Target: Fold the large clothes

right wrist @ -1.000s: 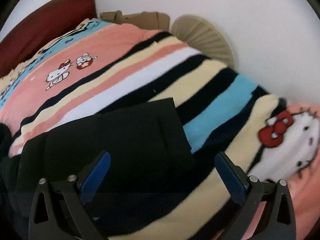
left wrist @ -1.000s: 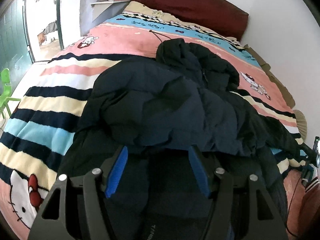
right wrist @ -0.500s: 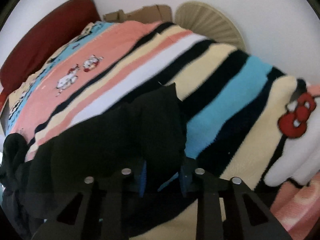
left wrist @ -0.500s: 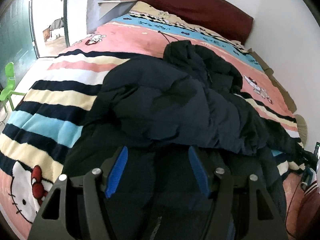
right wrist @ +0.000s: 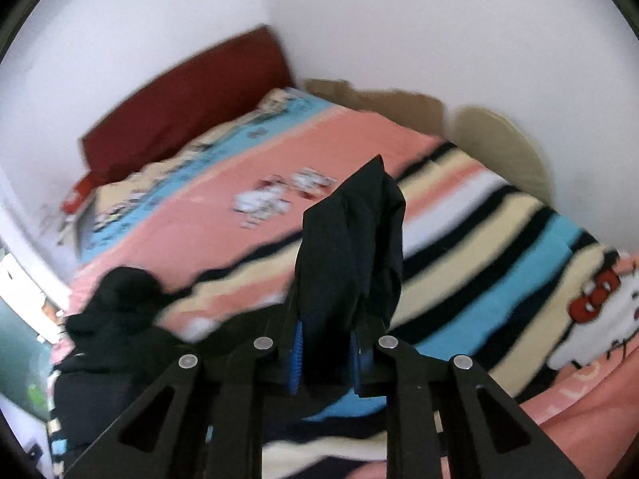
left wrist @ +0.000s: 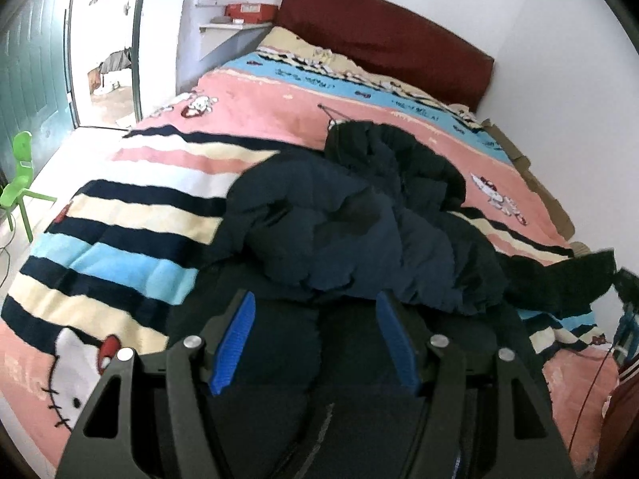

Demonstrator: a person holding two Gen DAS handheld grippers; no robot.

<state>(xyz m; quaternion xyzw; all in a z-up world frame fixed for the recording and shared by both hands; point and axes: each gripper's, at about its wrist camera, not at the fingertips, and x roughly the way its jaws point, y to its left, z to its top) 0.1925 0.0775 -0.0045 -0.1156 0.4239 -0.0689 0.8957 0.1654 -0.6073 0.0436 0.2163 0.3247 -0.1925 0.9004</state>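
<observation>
A large dark navy puffer jacket point(left wrist: 359, 231) lies crumpled on the striped bed blanket point(left wrist: 131, 239), hood toward the headboard. My left gripper point(left wrist: 315, 339) is open, its blue pads either side of the jacket's near hem, over the fabric. My right gripper point(right wrist: 325, 353) is shut on a dark sleeve end point(right wrist: 351, 247) and holds it lifted above the blanket point(right wrist: 499, 239), the cloth standing up between the pads. The lifted sleeve shows at the right edge of the left wrist view point(left wrist: 575, 275). The jacket's hood point(right wrist: 120, 299) lies at left.
A dark red headboard point(left wrist: 383, 40) stands at the far end against the white wall. A green chair point(left wrist: 20, 175) and an open doorway point(left wrist: 108, 52) are at left. Cardboard point(right wrist: 379, 99) and a round fan point(right wrist: 507, 151) sit between bed and wall.
My right gripper closed on the sleeve end and lifted it off the blanket. My left gripper stayed open over the hem and drew back slightly.
</observation>
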